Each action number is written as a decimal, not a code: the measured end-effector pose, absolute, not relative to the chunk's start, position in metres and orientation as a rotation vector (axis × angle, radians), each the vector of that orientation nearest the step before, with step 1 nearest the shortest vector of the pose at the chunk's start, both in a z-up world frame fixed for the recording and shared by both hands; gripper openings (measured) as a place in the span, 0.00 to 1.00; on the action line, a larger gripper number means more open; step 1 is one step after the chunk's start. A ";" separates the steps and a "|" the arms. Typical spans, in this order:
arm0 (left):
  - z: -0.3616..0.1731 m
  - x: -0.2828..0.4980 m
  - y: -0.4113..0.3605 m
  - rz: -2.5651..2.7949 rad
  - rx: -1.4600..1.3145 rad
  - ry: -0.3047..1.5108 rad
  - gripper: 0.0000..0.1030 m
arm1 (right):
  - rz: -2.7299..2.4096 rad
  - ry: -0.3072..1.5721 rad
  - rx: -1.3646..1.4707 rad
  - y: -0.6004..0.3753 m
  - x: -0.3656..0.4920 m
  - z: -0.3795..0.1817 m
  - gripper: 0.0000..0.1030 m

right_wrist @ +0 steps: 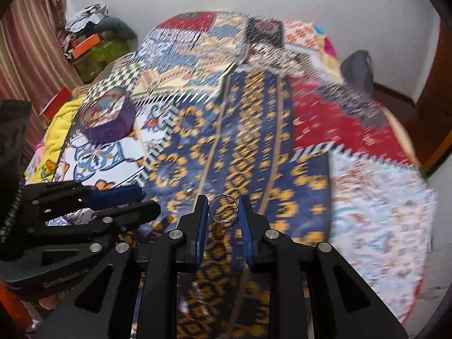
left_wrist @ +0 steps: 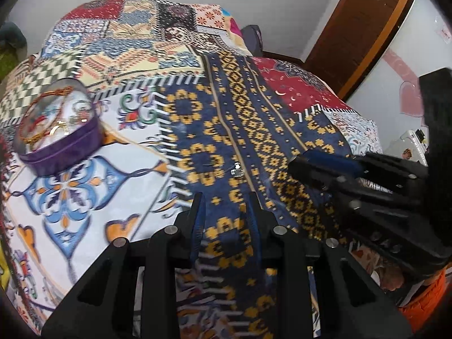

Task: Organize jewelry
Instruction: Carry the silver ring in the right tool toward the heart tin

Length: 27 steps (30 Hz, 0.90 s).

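Left gripper (left_wrist: 226, 200) hovers over the patchwork bedspread (left_wrist: 84, 192) with its jaws parted and nothing between them; a small silvery earring (left_wrist: 236, 171) lies on the blue-and-yellow patch just ahead of the fingertips. A purple jewelry box (left_wrist: 60, 144) with a clear lid sits well to the left, gold chains showing inside. The right gripper (left_wrist: 316, 166) reaches in from the right.

From the right wrist, the right gripper (right_wrist: 223, 203) is clamped on a silver ring (right_wrist: 223, 207), held upright between its blue pads (right_wrist: 202, 220) above the bedspread (right_wrist: 367, 197). The jewelry box (right_wrist: 108, 118) rests far off to the left, and the left gripper (right_wrist: 141, 200) is beside it at left.
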<state>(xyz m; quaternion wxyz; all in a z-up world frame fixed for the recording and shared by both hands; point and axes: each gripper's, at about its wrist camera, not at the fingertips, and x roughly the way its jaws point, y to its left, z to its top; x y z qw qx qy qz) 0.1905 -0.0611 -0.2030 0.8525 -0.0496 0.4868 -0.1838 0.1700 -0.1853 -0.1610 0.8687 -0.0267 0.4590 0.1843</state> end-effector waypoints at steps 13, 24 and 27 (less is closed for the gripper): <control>-0.213 0.212 -0.088 -0.379 -0.027 1.044 0.22 | 0.371 0.939 0.008 -0.201 0.179 -0.155 0.19; -0.217 0.225 -0.089 -0.329 -0.023 1.038 0.08 | 0.384 0.942 0.023 -0.203 0.180 -0.157 0.19; -0.215 0.222 -0.086 -0.325 -0.033 1.032 0.08 | 0.384 0.941 0.020 -0.202 0.179 -0.156 0.19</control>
